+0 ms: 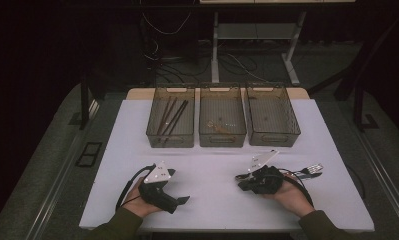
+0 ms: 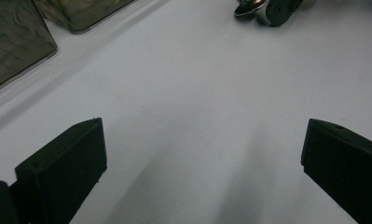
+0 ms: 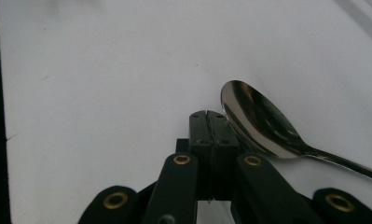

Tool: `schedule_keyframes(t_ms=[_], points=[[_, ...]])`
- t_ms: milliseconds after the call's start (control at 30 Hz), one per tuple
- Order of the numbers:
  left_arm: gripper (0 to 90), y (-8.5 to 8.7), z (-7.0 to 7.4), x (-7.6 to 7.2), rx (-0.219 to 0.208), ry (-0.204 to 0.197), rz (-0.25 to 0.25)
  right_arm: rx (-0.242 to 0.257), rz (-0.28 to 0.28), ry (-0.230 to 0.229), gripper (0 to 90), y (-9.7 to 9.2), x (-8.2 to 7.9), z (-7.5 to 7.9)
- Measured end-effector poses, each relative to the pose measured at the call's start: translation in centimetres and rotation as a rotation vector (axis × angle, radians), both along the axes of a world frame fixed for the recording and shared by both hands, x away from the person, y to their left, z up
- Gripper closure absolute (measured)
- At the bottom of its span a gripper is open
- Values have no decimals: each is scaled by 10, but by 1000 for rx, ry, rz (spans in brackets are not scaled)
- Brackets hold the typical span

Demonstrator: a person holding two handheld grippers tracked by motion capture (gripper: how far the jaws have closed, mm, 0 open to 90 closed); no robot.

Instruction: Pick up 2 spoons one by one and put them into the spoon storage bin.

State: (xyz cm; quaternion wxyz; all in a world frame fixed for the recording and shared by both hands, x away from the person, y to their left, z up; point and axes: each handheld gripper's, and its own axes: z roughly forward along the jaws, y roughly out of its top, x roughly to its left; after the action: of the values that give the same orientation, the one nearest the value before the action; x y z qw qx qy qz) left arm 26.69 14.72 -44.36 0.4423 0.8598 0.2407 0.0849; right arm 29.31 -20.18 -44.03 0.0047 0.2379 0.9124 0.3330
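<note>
Three clear bins stand side by side at the far edge of the white table (image 1: 212, 210). The left bin (image 1: 171, 116) holds several dark chopsticks (image 1: 171, 117) lying lengthwise, slightly crossed. The middle bin (image 1: 222, 116) has a few small pale and brownish things on its floor, too small to name. The right bin (image 1: 272, 115) shows a bare-looking floor with only a faint speck or two that cannot be made out.

The left gripper (image 1: 183, 200) rests in the person's left hand (image 1: 137, 202) at the near left of the table, well apart from the bins. In the left gripper view its jaws stand spread wide over bare tabletop with nothing between them.

The right gripper (image 1: 243, 181) lies in the right hand (image 1: 289, 196) at the near right. In the right gripper view its jaws are pressed together, pad against pad, with nothing pinched. A metal spoon (image 3: 260, 121) lies on the table just beside those closed tips, bowl up, its edge touching or nearly touching the right jaw; the handle runs off to the lower right. The left gripper view shows the spoon at the top edge beside the right gripper.
</note>
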Motion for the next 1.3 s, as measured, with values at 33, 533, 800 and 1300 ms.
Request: schedule_keyframes(t_ms=[33, 533, 800, 1300], points=[[0, 0, 0, 0, -1, 1, 1, 1, 4, -3, 897, 0, -1, 1], [0, -1, -1, 0, 5, 1, -2, 9, -116, -57, 897, -30, 1, 4], [0, -1, -1, 0, 8, 1, -3, -3, -193, -68, 897, -31, 17, -4], [0, -1, -1, 0, 7, 0, -4, 19, -232, -78, 898, -21, 27, -7]])
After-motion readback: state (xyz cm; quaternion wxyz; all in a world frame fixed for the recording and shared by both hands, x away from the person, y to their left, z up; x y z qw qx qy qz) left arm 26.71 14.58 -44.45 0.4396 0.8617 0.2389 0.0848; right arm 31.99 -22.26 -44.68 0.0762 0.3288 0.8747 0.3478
